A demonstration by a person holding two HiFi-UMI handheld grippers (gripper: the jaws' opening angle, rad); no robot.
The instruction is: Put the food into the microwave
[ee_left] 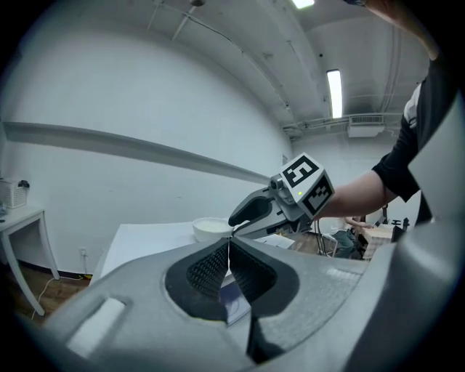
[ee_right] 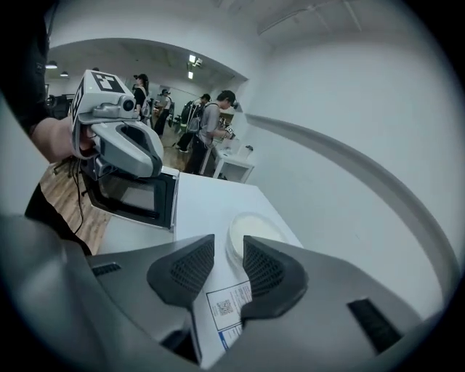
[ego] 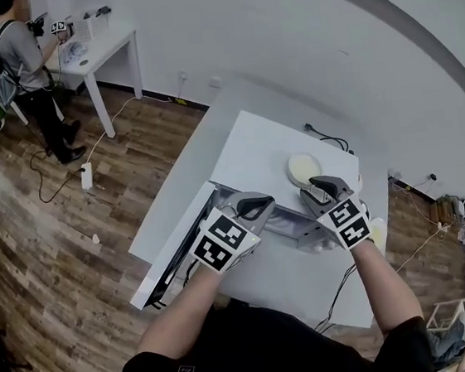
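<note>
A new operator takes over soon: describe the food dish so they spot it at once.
Find the long white table by the white wall, with the dark-doored microwave on it. Beside the microwave, on the wall side, sits a round shallow white dish with a pale cream filling. Unlike the flat printed paper sheet lying near it, it is round with a raised rim.

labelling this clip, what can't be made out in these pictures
- Microwave inside: right gripper view, the left hand-held gripper covers part; window too dark.
- Bowl contents: every view, pale and blurred.
- Print on paper sheet: right gripper view, too small, partly behind the right hand-held gripper.
</note>
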